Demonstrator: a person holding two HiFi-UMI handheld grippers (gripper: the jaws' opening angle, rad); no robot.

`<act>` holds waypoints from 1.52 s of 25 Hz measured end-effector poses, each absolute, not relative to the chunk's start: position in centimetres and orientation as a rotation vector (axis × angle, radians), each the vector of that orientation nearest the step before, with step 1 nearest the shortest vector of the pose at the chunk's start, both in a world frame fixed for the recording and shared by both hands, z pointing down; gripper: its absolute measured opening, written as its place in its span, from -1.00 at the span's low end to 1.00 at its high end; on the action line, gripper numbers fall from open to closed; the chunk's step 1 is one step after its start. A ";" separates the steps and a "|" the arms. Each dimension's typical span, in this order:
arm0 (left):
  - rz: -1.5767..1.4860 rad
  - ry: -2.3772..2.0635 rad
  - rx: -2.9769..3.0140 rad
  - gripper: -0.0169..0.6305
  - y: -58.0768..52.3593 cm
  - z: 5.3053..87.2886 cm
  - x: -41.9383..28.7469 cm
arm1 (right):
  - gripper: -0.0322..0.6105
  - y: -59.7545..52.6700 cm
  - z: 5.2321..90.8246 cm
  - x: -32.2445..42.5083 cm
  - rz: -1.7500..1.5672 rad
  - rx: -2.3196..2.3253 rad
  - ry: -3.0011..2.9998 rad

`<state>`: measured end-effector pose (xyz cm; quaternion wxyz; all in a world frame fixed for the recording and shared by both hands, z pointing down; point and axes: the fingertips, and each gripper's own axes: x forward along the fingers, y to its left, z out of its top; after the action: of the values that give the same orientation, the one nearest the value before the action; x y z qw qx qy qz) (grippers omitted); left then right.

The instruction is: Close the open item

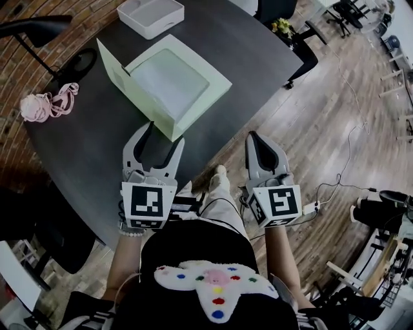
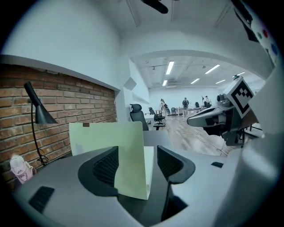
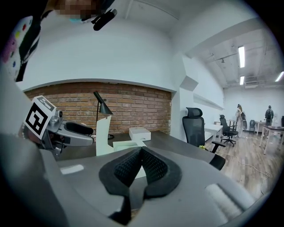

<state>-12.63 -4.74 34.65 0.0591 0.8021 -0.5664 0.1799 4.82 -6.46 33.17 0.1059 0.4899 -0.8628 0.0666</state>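
A pale green box [image 1: 173,82] lies open on the dark table [image 1: 90,148], its lid [image 1: 113,67] standing upright along the left side. My left gripper [image 1: 160,134] is open at the box's near corner. In the left gripper view the box's near wall [image 2: 131,166] stands between the spread jaws of the left gripper [image 2: 137,163], with a gap on the right side, so no pad presses on it. My right gripper [image 1: 253,138] is shut and empty, off the table's edge over the wooden floor. In the right gripper view, the right gripper's [image 3: 141,153] pads meet with nothing between them.
A white tray [image 1: 151,16] sits at the table's far side beyond the box. A pink bundle [image 1: 44,104] lies at the left, near a black desk lamp [image 1: 39,29]. A black office chair [image 1: 292,35] stands past the table. A cable [image 1: 345,161] runs over the floor at the right.
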 end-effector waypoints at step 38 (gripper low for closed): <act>1.035 -2.028 2.125 -0.46 -16.2 40.9 -7.2 | -0.87 -18.4 38.5 7.2 0.276 1.089 -2.625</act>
<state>-7.22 -16.18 40.94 0.0137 0.6822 -0.6512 0.3322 7.23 -18.43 38.47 0.1425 0.3774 -0.9100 0.0956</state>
